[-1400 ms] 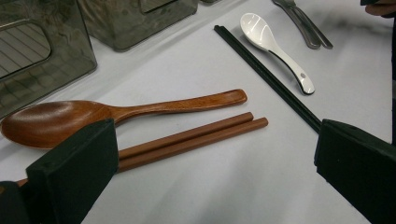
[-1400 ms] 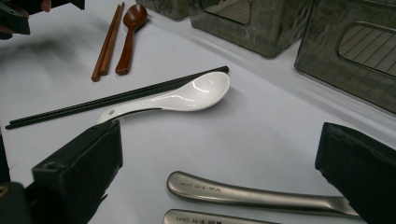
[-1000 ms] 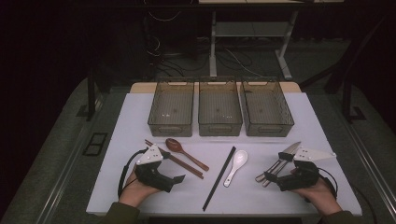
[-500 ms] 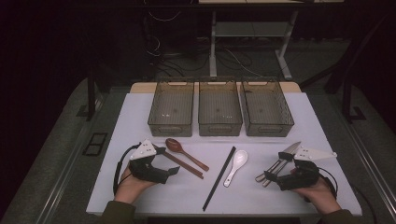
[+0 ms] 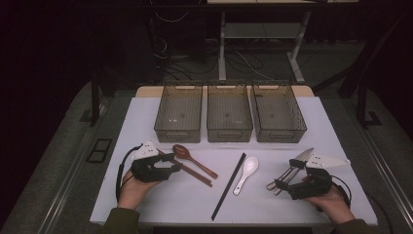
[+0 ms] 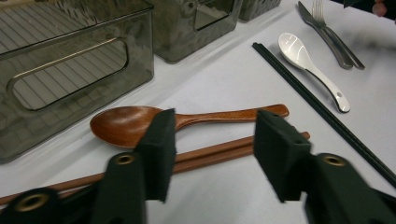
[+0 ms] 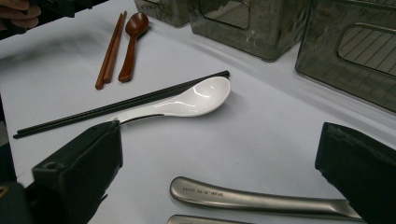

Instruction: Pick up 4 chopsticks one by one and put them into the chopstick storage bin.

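My left gripper [image 5: 171, 164] is open at the near left of the white table [image 5: 146, 122]. Its jaws [image 6: 215, 135] straddle the handle of a wooden spoon [image 6: 126, 125] and a pair of wooden chopsticks [image 6: 210, 151], low over them, with nothing gripped. My right gripper [image 5: 287, 174] is open at the near right. Its wide-apart jaws [image 7: 224, 140] flank the handles of a metal knife and fork [image 7: 261, 198], which lie flat on the table [image 5: 292, 170]. Between the two grippers lie a white spoon [image 5: 246, 173] and black chopsticks [image 5: 229, 185].
Three dark see-through bins [image 5: 178, 113] [image 5: 229, 113] [image 5: 277, 113] stand side by side at the back of the table, all holding nothing. A hand holds each gripper at the near edge. Bare table lies in front of the utensils.
My left gripper has shifted a little left and away from the near edge, and its jaws now sit at the wooden chopsticks. The right gripper has stayed put.
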### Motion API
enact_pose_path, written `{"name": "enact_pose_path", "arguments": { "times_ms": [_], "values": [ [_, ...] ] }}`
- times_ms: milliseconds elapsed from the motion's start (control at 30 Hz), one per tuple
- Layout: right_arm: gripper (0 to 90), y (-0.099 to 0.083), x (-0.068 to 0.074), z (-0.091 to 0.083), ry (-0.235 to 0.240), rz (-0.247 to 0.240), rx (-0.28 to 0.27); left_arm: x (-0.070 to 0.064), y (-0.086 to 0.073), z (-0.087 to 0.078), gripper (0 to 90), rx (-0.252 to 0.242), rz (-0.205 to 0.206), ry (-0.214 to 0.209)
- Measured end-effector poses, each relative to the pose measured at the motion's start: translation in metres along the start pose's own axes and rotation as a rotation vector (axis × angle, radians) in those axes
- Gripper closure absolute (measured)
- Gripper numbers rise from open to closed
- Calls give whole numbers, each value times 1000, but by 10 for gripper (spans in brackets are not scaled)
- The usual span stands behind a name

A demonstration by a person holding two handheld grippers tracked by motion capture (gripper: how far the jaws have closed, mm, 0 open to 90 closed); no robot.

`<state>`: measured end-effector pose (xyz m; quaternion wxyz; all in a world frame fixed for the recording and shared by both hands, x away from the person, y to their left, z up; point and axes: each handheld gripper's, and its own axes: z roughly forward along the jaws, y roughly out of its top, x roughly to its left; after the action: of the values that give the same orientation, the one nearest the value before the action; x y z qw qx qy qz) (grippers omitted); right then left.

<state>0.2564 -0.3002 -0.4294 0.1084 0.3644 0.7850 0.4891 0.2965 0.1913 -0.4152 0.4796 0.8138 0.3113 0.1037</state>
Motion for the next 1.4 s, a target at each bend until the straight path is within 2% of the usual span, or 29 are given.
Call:
{"name": "enact_pose_path", "arguments": {
  "times_ms": [200,367,533,733,1067,1300,1400],
  "values": [
    [7,-1,1,1,2,-8,2,10,3,-1,687,15,-12,8],
    [6,0,2,2,4,-8,11,18,4,4,794,48,-17,18],
    [7,0,2,4,1,-12,12,25,8,7,884,60,-9,31],
    [7,-1,3,6,3,-20,24,32,14,11,886,76,-5,74],
    [7,-1,4,12,-1,-23,41,53,15,20,887,166,13,180],
    [7,-1,3,13,-1,-22,41,71,10,26,887,215,-19,220],
    [7,-1,3,14,-1,-21,43,77,8,27,887,217,-38,224]
  ]
}}
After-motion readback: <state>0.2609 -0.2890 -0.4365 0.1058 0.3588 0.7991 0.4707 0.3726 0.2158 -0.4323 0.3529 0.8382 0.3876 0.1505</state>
